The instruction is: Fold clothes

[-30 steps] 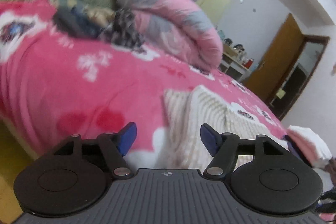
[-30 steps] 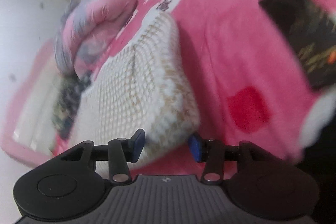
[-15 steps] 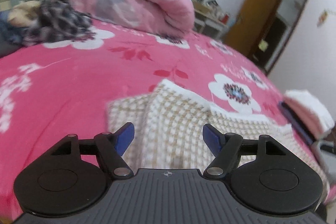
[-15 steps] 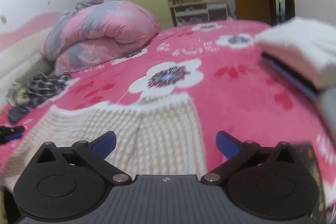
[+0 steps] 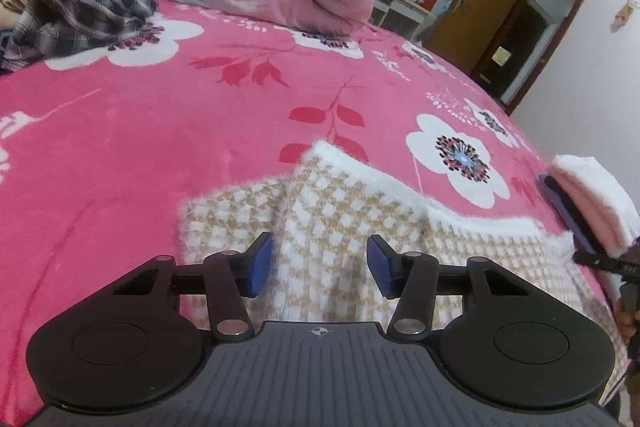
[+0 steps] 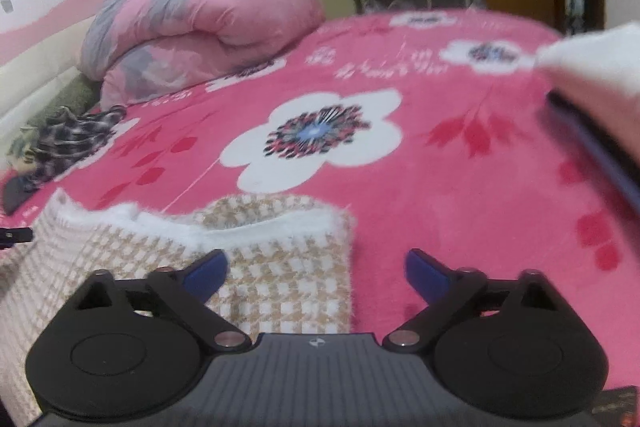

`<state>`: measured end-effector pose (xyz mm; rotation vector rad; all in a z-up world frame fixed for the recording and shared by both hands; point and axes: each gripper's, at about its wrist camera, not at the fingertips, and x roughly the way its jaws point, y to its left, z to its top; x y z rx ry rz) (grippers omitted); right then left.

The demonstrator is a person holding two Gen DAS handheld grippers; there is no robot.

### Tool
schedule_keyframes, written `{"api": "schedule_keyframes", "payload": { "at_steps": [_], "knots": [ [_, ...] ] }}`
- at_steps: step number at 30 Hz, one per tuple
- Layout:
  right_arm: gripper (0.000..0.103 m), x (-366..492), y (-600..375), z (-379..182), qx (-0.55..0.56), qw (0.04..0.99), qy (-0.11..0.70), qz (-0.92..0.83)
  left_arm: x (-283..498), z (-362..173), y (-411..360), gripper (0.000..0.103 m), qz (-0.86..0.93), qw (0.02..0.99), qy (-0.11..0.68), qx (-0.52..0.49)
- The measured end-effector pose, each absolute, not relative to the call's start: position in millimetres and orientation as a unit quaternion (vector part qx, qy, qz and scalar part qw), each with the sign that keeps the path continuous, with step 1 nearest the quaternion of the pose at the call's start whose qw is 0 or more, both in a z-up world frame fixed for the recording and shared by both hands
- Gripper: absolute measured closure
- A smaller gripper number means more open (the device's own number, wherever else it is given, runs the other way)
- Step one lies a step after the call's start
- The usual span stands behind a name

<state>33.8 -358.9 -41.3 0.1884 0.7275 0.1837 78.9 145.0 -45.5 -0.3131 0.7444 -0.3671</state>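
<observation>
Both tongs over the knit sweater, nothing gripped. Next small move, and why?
Probably lower the left tongs onto the beige-and-white checked knit sweater and finish closing. Their jaws have just been closing but stand apart above the fabric, gripping nothing. The right tongs, also just closing, gape wide at the sweater's right edge, empty. The sweater lies half folded on the pink floral blanket.

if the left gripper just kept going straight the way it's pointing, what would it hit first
Most likely the beige-and-white checked sweater lying on the pink bedspread. The left gripper points down at it with jaws apart and nothing between them; how far off the fabric is remains unclear.
</observation>
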Motion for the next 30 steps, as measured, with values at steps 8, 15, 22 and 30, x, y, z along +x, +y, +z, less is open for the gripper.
{"api": "schedule_keyframes", "payload": {
  "at_steps": [8,15,22,30],
  "knots": [
    [0.085,31.5,-357.8,-41.6,0.084,0.933,0.339,0.081,78.1,-47.8,146.8,0.096,-0.152,0.908,0.341,-0.189],
    [0.087,36.5,-361.2,-44.5,0.106,0.924,0.356,0.092,77.9,-55.6,151.4,0.095,-0.167,0.897,0.344,-0.223],
    [0.075,40.8,-372.6,-52.9,0.162,0.91,0.37,0.092,75.6,-58.6,153.6,0.095,-0.162,0.9,0.33,-0.235],
    [0.096,18.5,-348.4,-21.4,0.087,0.947,0.303,0.063,54.5,-41.5,152.0,0.097,-0.139,0.925,0.267,-0.23]
  ]
}}
